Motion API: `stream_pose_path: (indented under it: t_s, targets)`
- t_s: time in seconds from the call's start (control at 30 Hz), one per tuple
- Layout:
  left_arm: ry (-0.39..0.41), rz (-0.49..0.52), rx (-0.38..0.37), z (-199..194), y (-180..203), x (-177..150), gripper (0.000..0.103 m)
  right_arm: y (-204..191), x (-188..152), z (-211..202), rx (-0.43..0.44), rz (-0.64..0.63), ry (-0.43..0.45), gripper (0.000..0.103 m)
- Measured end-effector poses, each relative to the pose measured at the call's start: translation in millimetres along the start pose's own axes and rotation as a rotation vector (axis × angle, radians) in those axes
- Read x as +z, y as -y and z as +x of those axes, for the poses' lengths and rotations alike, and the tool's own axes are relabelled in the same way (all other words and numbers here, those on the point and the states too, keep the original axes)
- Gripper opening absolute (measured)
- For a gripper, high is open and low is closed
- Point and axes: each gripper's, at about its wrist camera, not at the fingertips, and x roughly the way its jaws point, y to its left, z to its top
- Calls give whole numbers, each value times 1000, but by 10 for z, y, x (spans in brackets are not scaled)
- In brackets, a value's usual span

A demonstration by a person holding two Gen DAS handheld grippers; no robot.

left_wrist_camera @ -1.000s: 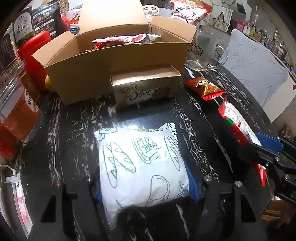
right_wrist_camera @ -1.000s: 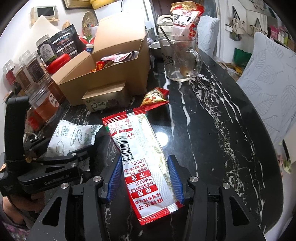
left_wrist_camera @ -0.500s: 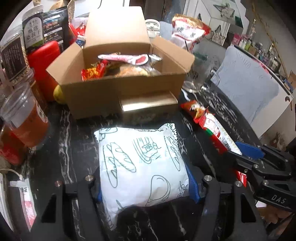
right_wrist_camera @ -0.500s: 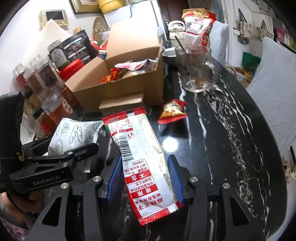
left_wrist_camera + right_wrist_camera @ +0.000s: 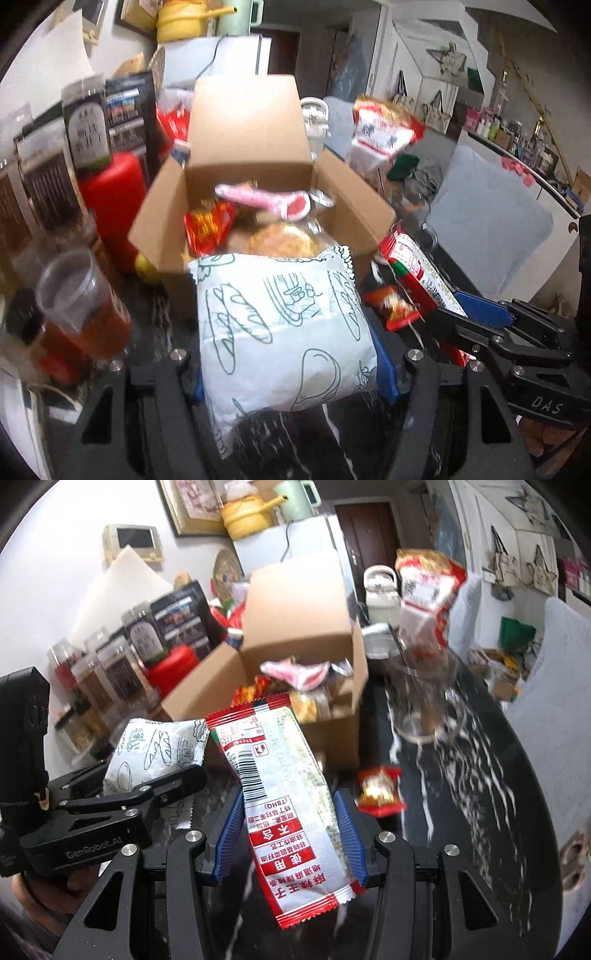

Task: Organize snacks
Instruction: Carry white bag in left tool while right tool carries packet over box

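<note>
Snacks were in both grippers at this moment. The left gripper pinched a white bread packet across its width, blue pads pressed on both sides, and the packet was clear of the dark marble table. The right gripper clamped a long red-and-white sachet near its lower end, its long axis running straight out along the fingers toward the cardboard box.

The box stood open just ahead of both packets, already partly filled with wrappers. In the left wrist view the bread packet's far edge overlapped the box's near wall, so the left hand looked nearer to the opening; the sachet's tip sat a little to the right of it. A small red snack pack lay on the table near the box, apart from both grippers.
</note>
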Motion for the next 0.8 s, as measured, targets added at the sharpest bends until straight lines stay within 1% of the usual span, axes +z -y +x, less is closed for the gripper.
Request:
stream_pose_path:
  t_s: [0.37,0.8]
  targets:
    - [96,6,0,44,-96,485,67,-57,526,30,30,-39,91,49]
    - [189,-18,21,347,-300,1127,67,3,1173,370,41,-65,153,49]
